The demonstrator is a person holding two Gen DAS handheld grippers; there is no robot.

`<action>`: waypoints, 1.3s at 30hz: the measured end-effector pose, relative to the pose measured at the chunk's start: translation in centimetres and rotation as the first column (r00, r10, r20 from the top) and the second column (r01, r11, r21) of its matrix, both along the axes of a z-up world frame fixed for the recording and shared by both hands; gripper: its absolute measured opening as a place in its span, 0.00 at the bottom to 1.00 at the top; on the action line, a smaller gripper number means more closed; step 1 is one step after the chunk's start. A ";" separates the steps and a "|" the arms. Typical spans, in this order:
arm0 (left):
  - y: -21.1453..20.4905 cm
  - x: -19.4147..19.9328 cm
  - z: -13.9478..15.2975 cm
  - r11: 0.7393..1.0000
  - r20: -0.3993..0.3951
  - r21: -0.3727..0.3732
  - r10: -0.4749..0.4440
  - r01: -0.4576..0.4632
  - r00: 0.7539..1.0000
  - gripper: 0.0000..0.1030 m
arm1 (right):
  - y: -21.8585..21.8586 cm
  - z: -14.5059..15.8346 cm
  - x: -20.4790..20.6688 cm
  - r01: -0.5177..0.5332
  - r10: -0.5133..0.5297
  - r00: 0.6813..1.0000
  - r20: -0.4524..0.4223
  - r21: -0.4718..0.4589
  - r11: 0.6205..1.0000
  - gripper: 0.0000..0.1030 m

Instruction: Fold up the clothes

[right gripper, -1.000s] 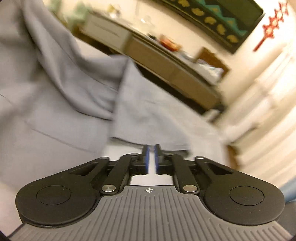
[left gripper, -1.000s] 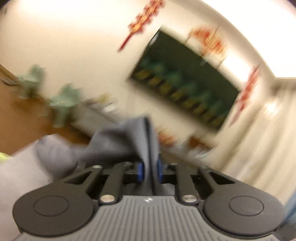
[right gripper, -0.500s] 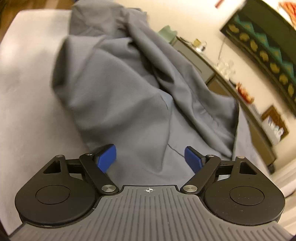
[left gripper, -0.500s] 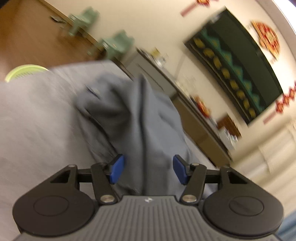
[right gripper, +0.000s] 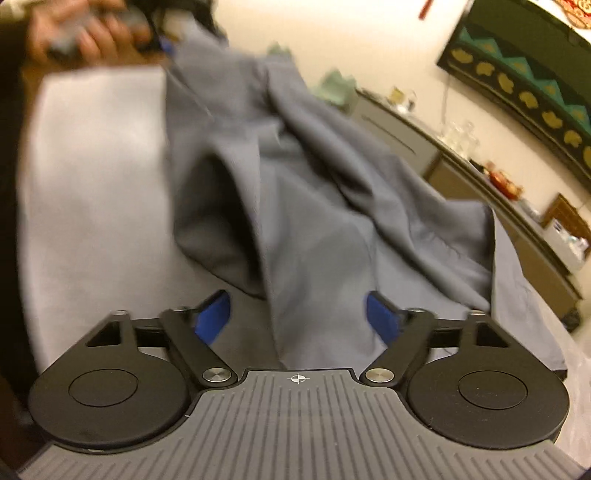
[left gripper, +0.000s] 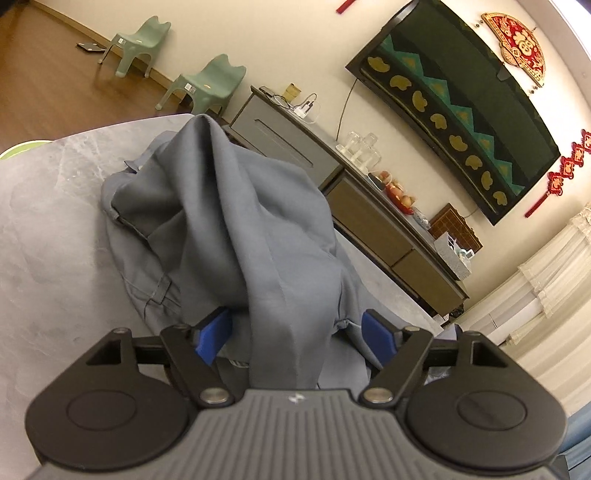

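Note:
A crumpled grey garment (left gripper: 236, 221) lies in a heap on the pale grey table (left gripper: 48, 229). In the left wrist view a fold of it drapes down between the blue pads of my left gripper (left gripper: 297, 334), which is open and not pinching it. In the right wrist view the same grey garment (right gripper: 314, 206) spreads across the table (right gripper: 99, 177), and its near edge runs between the wide-apart blue pads of my open right gripper (right gripper: 299, 319). At the top left of that view a hand (right gripper: 77, 29) holds the other gripper by the cloth's far end.
A long low cabinet (left gripper: 369, 206) with glasses, fruit and boxes stands along the wall behind the table, under a dark TV (left gripper: 461, 92). Two green plastic chairs (left gripper: 199, 85) sit on the wooden floor at far left. White curtains (left gripper: 554, 273) hang at right.
Both grippers went from shut to open: the left let go of the pinched fold, and the garment dropped from lifted into a heap on the table. Both views tilted down toward the cloth.

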State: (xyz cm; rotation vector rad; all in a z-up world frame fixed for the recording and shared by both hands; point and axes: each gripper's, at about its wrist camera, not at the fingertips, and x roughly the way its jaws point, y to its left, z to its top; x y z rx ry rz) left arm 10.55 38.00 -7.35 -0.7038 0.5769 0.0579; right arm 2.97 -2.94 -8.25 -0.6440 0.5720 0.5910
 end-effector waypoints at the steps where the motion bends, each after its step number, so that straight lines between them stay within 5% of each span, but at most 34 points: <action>1: 0.0 0.1 0.0 1.000 0.003 0.001 0.002 -0.002 1.000 0.76 | 0.3 -0.6 1.4 0.026 -0.027 1.000 -0.016 -0.017 1.000 0.43; 2: 0.0 0.1 0.0 1.000 0.005 0.002 0.004 -0.004 1.000 0.76 | 0.0 -0.5 2.6 0.051 -0.052 0.998 -0.021 -0.028 0.998 0.37; 3: 0.1 0.1 -0.1 1.000 0.006 -0.002 0.005 -0.005 1.000 0.76 | -0.2 -0.3 3.7 0.076 -0.077 0.997 -0.025 -0.038 0.996 0.05; 4: 0.2 0.1 -0.1 1.000 0.006 -0.007 0.006 -0.006 1.000 0.76 | -0.6 0.0 4.6 0.100 -0.101 0.995 -0.009 -0.051 0.994 0.00; 7: 0.3 0.0 0.0 1.000 0.018 -0.024 0.002 -0.001 1.000 0.76 | -5.5 5.7 5.3 0.232 -0.219 0.960 0.174 -0.057 0.971 0.00; 11: 0.2 -0.4 0.6 0.995 0.084 -0.062 -0.067 0.072 0.994 0.77 | -16.1 13.0 3.7 0.521 -0.437 0.787 0.436 -0.089 0.849 0.00; 13: -0.7 -0.2 0.4 0.992 0.076 -0.040 -0.117 0.120 0.990 0.79 | -20.2 12.2 3.5 0.610 -0.505 0.750 0.426 -0.153 0.777 0.00; 17: -3.0 -0.1 0.1 0.975 0.046 0.026 -0.221 0.220 0.974 0.79 | -25.4 4.4 4.6 0.661 -0.598 0.750 0.284 -0.359 0.659 0.00; 18: -3.8 -0.3 -0.1 0.967 0.034 0.057 -0.249 0.247 0.968 0.79 | -26.4 2.8 4.8 0.677 -0.631 0.732 0.256 -0.374 0.633 0.06; 20: -5.4 -0.9 -0.4 0.949 0.011 0.115 -0.295 0.292 0.955 0.79 | -27.3 2.3 4.4 0.722 -0.694 0.686 0.218 -0.321 0.613 0.36; 21: -5.8 -1.4 -0.6 0.946 0.011 0.126 -0.303 0.300 0.953 0.79 | -27.1 3.0 3.7 0.740 -0.710 0.671 0.213 -0.255 0.623 0.55; 22: -6.1 -2.0 -0.8 0.943 0.012 0.134 -0.310 0.306 0.951 0.79 | -26.7 4.0 2.8 0.751 -0.719 0.661 0.215 -0.190 0.633 0.63; 24: -6.6 -2.9 -1.2 0.939 0.011 0.131 -0.321 0.317 0.947 0.79 | -24.4 6.5 0.6 0.733 -0.701 0.671 0.241 -0.079 0.675 0.64; 27: -6.8 -3.7 -2.1 0.942 0.000 0.097 -0.324 0.322 0.946 0.80 | -17.8 9.0 -2.0 0.572 -0.557 0.791 0.253 0.018 0.820 0.72; 29: -6.9 -3.9 -2.6 0.946 -0.012 0.091 -0.311 0.311 0.950 0.80 | -11.9 8.7 -2.7 0.407 -0.395 0.882 0.257 0.006 0.913 0.81; 31: -6.3 -4.0 -2.4 0.955 -0.003 0.090 -0.284 0.283 0.959 0.80 | -6.0 8.3 -3.3 0.228 -0.218 0.941 0.258 -0.007 0.974 0.82; 34: -4.9 -4.1 -2.5 0.973 -0.002 0.062 -0.222 0.222 0.975 0.80 | 2.5 6.8 -3.0 -0.005 0.017 0.965 0.261 -0.045 0.999 0.85; 39: -2.4 -3.5 -3.6 0.988 -0.042 0.024 -0.150 0.151 0.988 0.79 | 12.9 1.9 1.0 -0.184 0.242 0.935 0.259 -0.231 0.955 0.84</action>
